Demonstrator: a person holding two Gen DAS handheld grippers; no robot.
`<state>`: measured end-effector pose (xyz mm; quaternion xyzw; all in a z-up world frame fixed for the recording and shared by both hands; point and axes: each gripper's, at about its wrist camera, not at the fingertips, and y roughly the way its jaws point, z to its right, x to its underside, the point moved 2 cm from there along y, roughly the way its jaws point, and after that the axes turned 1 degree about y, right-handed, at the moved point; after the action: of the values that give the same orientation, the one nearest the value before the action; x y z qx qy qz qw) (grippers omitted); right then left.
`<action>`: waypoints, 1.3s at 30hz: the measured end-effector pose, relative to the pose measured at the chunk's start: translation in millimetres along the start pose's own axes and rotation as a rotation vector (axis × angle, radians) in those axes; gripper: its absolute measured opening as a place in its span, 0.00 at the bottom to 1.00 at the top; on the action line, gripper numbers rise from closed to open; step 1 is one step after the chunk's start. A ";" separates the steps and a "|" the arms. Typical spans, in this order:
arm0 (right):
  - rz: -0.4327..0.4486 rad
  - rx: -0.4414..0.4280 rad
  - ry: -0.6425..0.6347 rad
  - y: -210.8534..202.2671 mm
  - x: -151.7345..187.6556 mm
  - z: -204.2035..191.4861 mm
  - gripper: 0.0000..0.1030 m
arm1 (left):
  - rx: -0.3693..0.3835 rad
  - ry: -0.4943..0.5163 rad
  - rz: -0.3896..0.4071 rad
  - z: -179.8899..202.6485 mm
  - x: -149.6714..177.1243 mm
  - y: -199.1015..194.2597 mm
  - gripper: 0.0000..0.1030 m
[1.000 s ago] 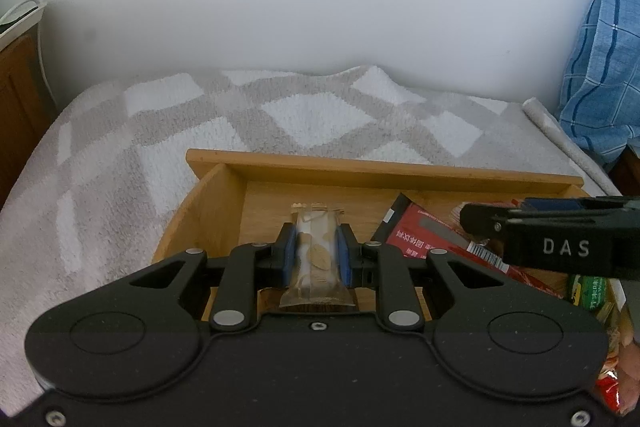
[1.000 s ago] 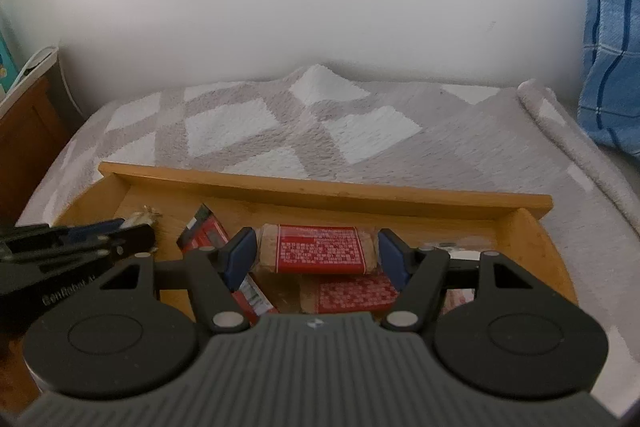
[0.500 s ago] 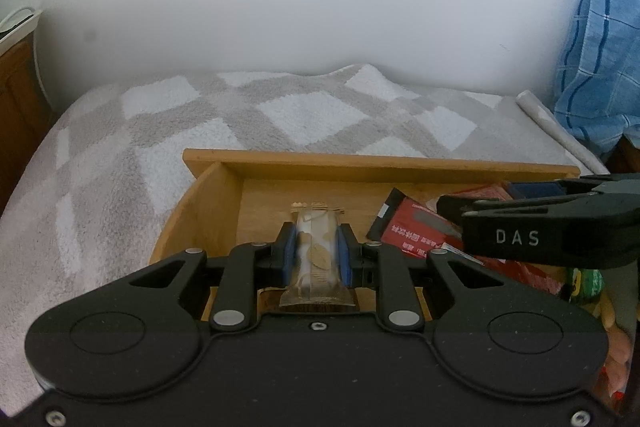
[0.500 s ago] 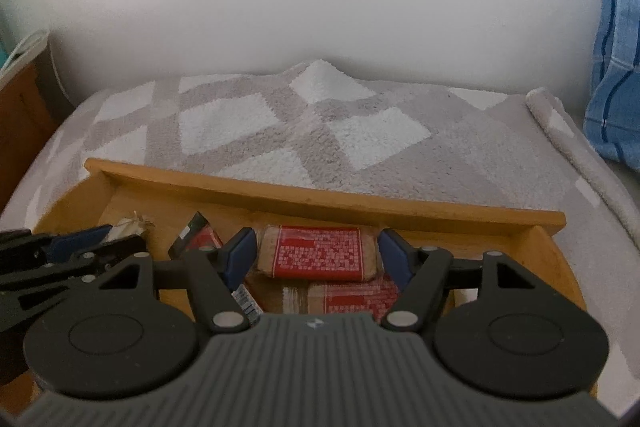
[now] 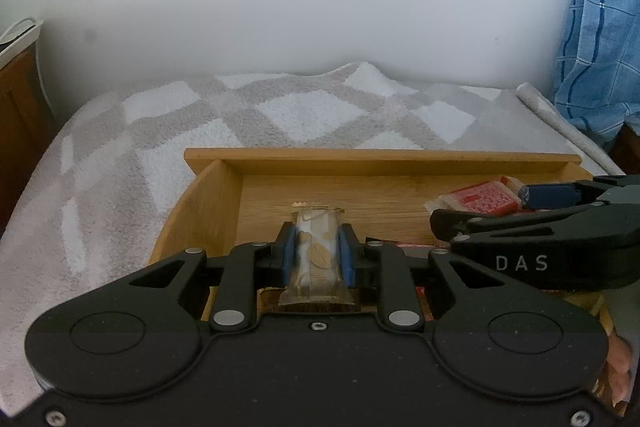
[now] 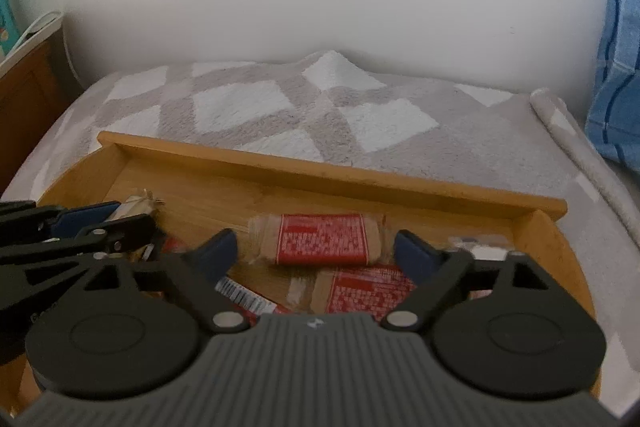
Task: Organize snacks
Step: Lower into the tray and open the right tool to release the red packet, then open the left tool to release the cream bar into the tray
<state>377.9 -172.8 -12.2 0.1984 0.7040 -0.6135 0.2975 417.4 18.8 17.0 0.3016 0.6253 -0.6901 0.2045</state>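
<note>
Since the earlier frame, the right gripper has been advanced over the wooden tray, its jaws spread wide around the red-labelled snack bar near the tray's back edge; a grasp appears imminent. The pale snack packet is kept clamped in the left gripper near the tray's left edge. "DAS" is legible on the right gripper; the packet printing is unreadable.

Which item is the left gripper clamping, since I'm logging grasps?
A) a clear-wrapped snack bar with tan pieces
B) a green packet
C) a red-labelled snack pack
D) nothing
A: the left gripper has its blue pads pressed on both sides of the clear-wrapped snack bar over the wooden tray.
</note>
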 end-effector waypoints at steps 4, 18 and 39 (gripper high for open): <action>0.003 -0.026 0.028 -2.6 0.5 4.2 0.92 | -0.014 -0.004 -0.006 -0.3 0.3 -1.2 0.31; 0.087 0.009 0.038 -45.2 -6.8 12.9 1.00 | -0.036 0.000 0.018 3.9 -2.6 -37.6 0.74; 0.225 -0.004 -0.010 -167.9 30.4 7.2 1.00 | -0.022 0.024 0.116 29.1 24.9 -172.0 0.98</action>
<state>248.3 -210.8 92.3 0.2725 0.6770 -0.5758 0.3685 281.0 15.5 128.5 0.3435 0.6166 -0.6665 0.2400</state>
